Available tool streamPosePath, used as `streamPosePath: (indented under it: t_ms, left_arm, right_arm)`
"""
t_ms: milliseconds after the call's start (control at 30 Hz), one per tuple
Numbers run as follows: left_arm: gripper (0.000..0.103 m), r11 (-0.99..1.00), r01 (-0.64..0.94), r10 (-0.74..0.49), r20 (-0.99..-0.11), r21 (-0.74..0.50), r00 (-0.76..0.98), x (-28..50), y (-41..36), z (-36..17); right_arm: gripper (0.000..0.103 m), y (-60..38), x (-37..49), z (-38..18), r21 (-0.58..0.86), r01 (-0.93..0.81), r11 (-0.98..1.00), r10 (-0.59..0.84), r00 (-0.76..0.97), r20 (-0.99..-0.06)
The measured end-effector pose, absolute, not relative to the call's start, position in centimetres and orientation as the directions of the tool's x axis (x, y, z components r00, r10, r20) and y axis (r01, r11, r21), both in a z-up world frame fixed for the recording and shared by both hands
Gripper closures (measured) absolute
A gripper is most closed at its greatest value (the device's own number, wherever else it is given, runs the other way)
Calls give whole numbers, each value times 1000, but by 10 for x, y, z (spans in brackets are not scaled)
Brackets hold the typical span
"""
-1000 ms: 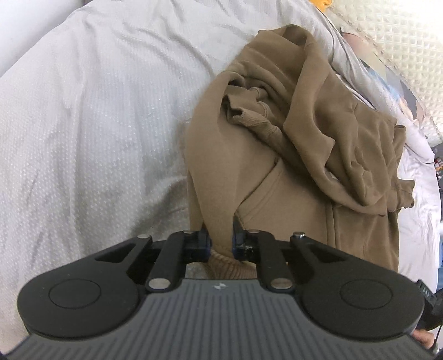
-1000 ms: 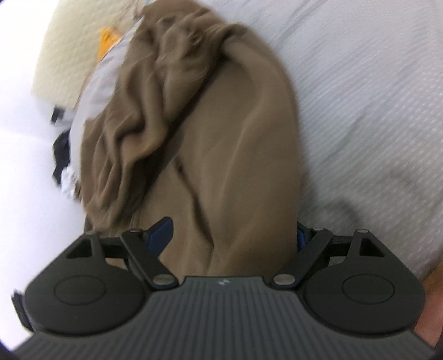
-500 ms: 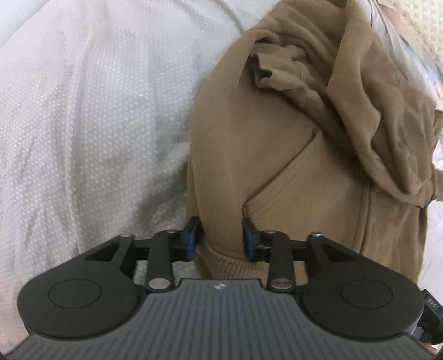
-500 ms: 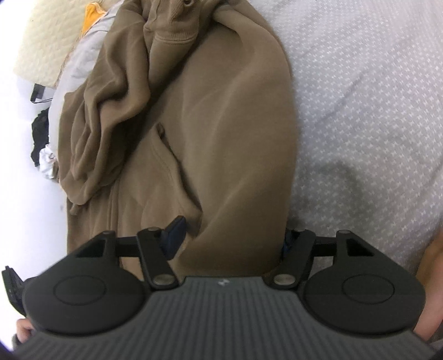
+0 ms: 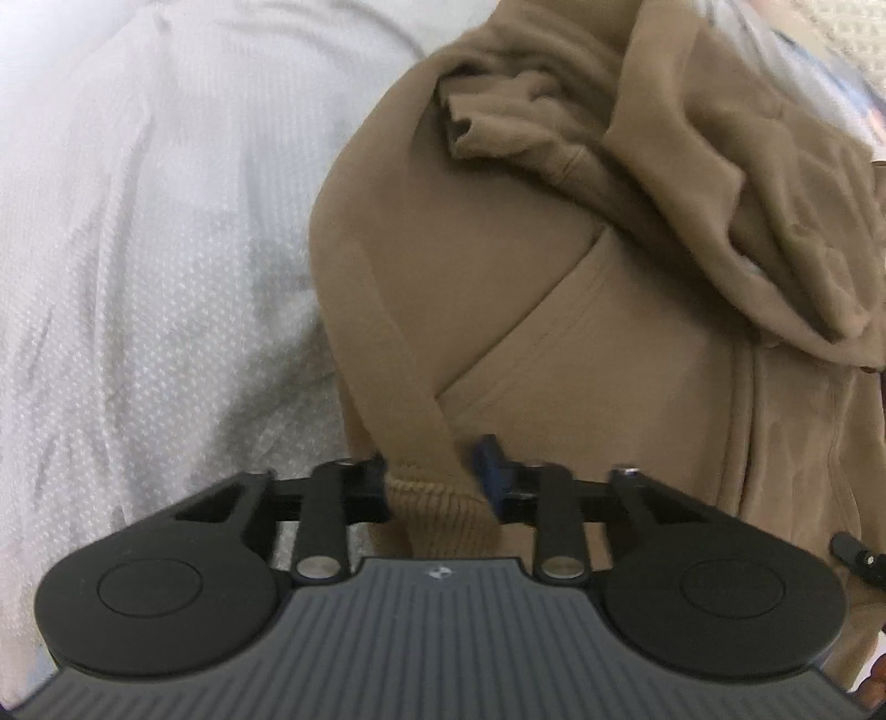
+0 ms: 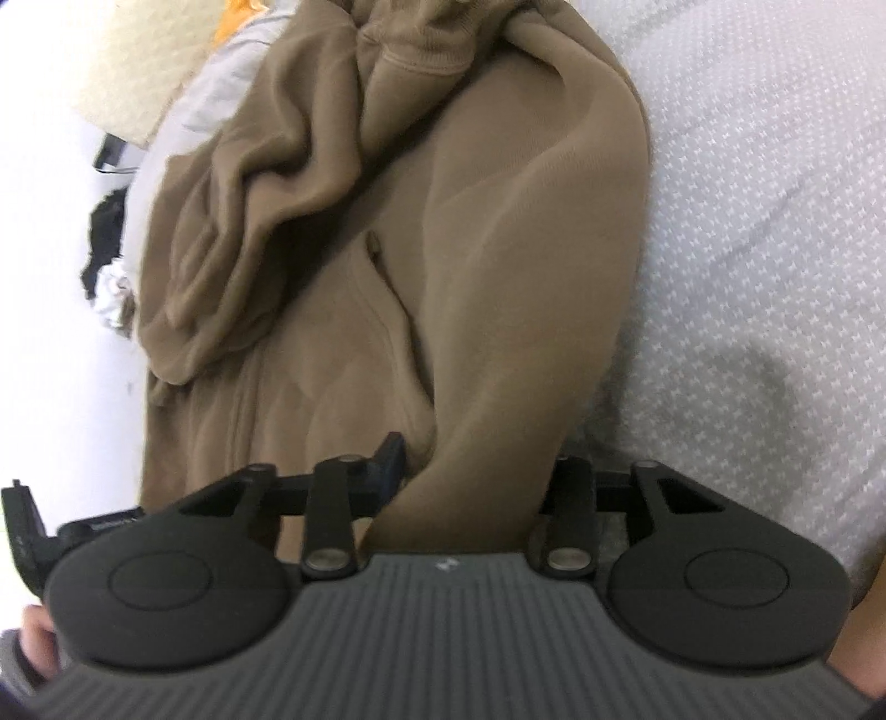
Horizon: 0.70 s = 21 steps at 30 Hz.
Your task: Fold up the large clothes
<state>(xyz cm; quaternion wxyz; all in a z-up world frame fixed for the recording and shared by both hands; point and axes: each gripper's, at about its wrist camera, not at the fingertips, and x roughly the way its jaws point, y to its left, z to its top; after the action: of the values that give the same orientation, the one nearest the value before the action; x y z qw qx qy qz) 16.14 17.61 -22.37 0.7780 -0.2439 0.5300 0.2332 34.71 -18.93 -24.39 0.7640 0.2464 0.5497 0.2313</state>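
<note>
A brown zip hoodie (image 5: pixel 498 266) lies crumpled on a grey-white bedsheet (image 5: pixel 138 277). Its ribbed hem (image 5: pixel 437 504) lies between the fingers of my left gripper (image 5: pixel 437 476), whose jaws stand apart around the hem fold. In the right wrist view the hoodie (image 6: pixel 498 221) runs from top centre down to my right gripper (image 6: pixel 476 471). That gripper is open wide, with a thick fold of the brown fabric passing between its fingers. A sleeve and the hood are bunched on top of the body.
The dotted bedsheet (image 6: pixel 747 221) spreads to the right of the hoodie. A cream quilted surface (image 6: pixel 138 66) and an orange item (image 6: pixel 238 22) lie at the far end. Dark and silvery clutter (image 6: pixel 105 260) sits by the bed's left edge.
My left gripper has opened from nearly shut to jaws apart around the hem. Both grippers moved closer over the hoodie. The right gripper stayed open with the fold between its fingers.
</note>
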Motion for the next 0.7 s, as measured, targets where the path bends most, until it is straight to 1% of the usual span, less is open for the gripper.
streamPosePath:
  t_ms: [33,100,200,267,367,433,567,700]
  left_arm:
    - [78,763,-627,97,-931,-157,352,158,177,-219]
    - [81,738,-634,62,-913,-229,402,146,186,-207]
    - [85,725,-619,49,-872,-304,486,130,196,-179]
    - [92,711,-610,47,-842,-350,538,123,199,-157]
    - [92,712,-568,27,-793,-412,608,117,199,-125]
    - [93,709,-550,12,-773,-441,635,113,201,-109]
    - [93,704,-501,-32,-728,-502,685,100,199,-92]
    - [93,676,-461,-95,-688,-575,720,76,203,-80]
  right_arm:
    - [72,-190,346,-240,645,-96,759,640,297,-709]
    - [76,-196,345,-231,683,-119,721,680,316,-662]
    - [77,-211,343,-218,731,-126,670,717,363,-595]
    - [78,-220,345,-211,767,-117,631,740,385,-551]
    - [79,-231,347,-196,788,-140,600,757,418,-502]
    - [80,-238,346,-181,808,-157,567,770,448,-454]
    - [81,-251,337,-149,817,-221,532,785,489,-379]
    - [81,-262,323,-122,808,-280,518,799,495,-341]
